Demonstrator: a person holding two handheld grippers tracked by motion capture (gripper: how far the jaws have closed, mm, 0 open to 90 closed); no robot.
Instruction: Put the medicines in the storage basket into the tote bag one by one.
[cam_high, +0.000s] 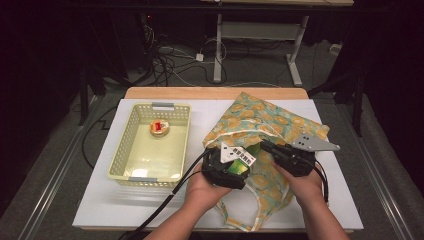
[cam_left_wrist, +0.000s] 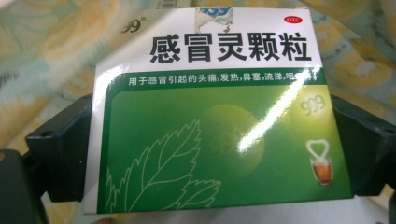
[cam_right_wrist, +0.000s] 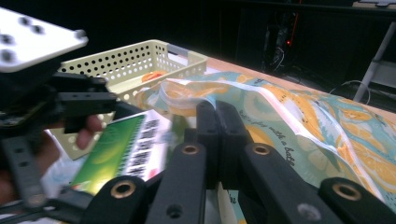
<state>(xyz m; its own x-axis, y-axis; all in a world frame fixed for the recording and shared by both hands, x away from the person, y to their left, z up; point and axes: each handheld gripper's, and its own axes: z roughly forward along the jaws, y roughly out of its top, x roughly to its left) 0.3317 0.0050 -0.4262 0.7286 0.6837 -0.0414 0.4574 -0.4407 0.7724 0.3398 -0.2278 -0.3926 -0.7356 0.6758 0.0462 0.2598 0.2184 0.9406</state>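
Left gripper (cam_left_wrist: 210, 154) is clamped on the green medicine box (cam_left_wrist: 215, 140), one jaw at each side edge, its printed face legible in the left gripper view (the high view catches just the barcode end (cam_high: 243, 159)). Centre frame, right gripper (cam_right_wrist: 217, 123) has its jaws pressed together on the patterned cloth bag (cam_high: 280, 125). Yellow basket (cam_high: 131, 129) sits left of centre, white mat (cam_high: 100, 210) bare in front of it.

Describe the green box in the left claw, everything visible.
The medicine box is flat glossy cardboard: white top band with black Chinese characters and a red OTC oval, green lower face with a white leaf outline and a cup picture. A barcode shows on another side. The left claw holds it by its two side edges, above the orange-print cloth bag, right of the yellow basket.
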